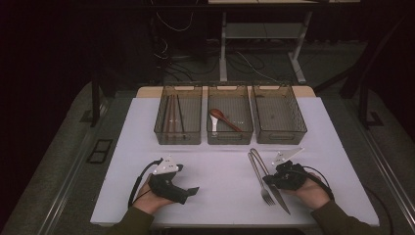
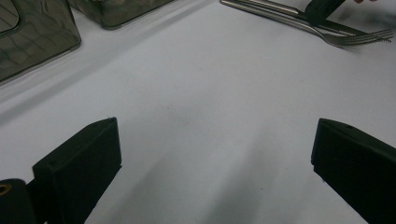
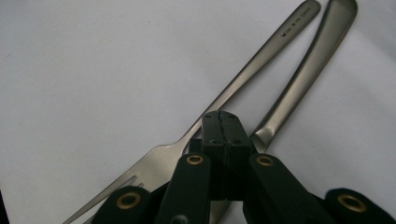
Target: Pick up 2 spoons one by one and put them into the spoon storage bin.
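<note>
The right gripper [image 1: 272, 179] lies low over the steel fork [image 1: 258, 176] and steel knife [image 1: 275, 188], jaws clenched together on nothing. The left gripper [image 1: 192, 192] rests on the white table [image 1: 220, 161], palm-cradled, jaws spread apart.

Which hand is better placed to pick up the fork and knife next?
Right. The right claw sits shut directly over the fork and knife, while the left claw rests open on bare table, well apart from them.

Brushed metal fork [image 3: 196, 135] and knife [image 3: 303, 79]
</note>
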The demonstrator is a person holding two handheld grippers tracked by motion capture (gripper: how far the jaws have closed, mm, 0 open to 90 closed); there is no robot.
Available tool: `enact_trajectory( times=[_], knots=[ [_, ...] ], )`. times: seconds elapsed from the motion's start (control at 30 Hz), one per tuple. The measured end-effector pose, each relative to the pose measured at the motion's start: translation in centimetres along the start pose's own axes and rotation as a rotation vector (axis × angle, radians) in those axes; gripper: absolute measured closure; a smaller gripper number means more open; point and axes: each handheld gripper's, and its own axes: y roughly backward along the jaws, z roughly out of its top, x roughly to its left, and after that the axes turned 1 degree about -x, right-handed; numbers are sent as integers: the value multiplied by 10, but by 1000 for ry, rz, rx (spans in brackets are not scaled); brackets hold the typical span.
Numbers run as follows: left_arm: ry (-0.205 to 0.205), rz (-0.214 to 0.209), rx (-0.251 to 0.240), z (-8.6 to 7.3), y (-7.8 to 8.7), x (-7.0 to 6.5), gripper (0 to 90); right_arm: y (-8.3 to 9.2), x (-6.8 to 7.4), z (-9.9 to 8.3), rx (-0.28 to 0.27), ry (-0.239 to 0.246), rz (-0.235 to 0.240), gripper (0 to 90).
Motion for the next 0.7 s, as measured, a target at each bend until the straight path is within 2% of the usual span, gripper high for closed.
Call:
enact_trajectory(
  times=[0.43,0.7],
  knots=[
    [0,-1,-2,0,0,0,8,-2,7,4,54,28,-55,900],
    [-4,-1,0,0,1,0,8,3,0,1,80,13,-90,900]
  ],
)
